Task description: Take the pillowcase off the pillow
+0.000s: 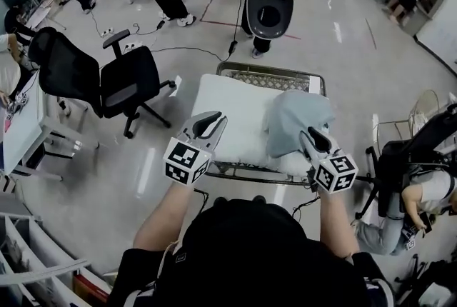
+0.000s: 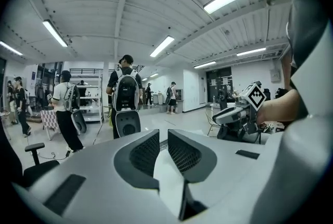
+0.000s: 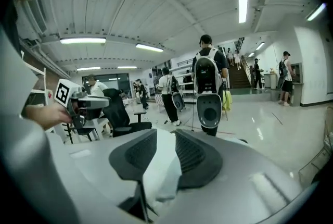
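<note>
Head view is showing the pillow (image 1: 235, 113) lying on the wire rack (image 1: 271, 72), with the pillowcase (image 1: 296, 120) bunching at its right end. Your left tongs (image 1: 211, 124) are pinching the pillow and your right tongs (image 1: 314, 138) are clamping the pillowcase. Both are looking soft and light, so grip bunched cloth.

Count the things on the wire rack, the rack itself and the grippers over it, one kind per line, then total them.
pillow: 1
pillowcase: 1
wire rack: 1
grippers: 2 (left gripper, right gripper)
Total: 5
</note>
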Demonstrator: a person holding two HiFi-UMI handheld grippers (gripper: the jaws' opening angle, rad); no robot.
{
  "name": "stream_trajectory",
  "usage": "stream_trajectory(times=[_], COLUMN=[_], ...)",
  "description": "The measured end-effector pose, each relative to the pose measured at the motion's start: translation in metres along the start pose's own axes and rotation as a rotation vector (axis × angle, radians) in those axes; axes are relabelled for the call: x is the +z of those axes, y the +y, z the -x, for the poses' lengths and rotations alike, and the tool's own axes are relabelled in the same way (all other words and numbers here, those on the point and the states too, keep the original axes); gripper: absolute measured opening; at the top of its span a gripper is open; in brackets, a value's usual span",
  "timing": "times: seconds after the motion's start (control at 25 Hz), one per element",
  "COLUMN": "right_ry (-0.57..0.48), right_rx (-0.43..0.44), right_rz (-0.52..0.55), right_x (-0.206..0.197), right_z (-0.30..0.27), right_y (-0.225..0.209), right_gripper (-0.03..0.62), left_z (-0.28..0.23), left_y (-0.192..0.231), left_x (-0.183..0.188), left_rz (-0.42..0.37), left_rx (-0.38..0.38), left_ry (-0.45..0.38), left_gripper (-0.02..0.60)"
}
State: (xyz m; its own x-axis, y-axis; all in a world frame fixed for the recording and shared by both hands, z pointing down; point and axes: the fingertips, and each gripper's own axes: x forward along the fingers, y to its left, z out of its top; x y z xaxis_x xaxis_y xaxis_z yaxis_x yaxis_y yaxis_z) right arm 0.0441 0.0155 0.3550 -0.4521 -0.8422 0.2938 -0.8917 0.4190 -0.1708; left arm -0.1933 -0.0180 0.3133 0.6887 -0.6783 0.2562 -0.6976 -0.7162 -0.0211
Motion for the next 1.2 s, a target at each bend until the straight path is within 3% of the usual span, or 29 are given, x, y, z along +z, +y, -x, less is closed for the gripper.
stream_trajectory(times=[0.16, 0.28, 0.44, 0.72, 0.96, 1.2], right_ry=[-0.128, -0.169, -0.199, -0.277, -0.299, -0.307], right_rx=[0.034, 0.048, 0.069, 0.057, 0.058, 0.033], right_rz=[-0.042, -0.075, -0.063, -0.025, 0.006, -0.012], right_x=[0.040, 0.054, 0.068, 0.091, 0.093, 0.082], right_z=[-0.013, -0.014, -0.002, 0.035, 0.044, 0.048], right_y=[0.043, 0.067, 0.085, 0.082, 0.071, 0.054], right_gripper=[0.054, 0.011, 0.011, 0.008, 0.008, 0.008], left_z=[0.026, 0.039, 0.047, 0.046, 0.030, 0.021], left_y=[0.016, 0.020, 0.021, -0.003, -0.015, 0.003], left_x=[0.001, -0.008, -0.016, 0.011, 0.017, 0.014], left_rz=[0.000, 0.018, 0.038, 0.080, 0.041, 0.070], left_rx=[-0.002, -0.010, -0.025, 0.035, 0.013, 0.081], left_ry=[-0.031, -0.024, -0.010, -0.089, -0.076, -0.073], left_gripper=[0.054, 0.052, 0.049, 0.044, 0.044, 0.038])
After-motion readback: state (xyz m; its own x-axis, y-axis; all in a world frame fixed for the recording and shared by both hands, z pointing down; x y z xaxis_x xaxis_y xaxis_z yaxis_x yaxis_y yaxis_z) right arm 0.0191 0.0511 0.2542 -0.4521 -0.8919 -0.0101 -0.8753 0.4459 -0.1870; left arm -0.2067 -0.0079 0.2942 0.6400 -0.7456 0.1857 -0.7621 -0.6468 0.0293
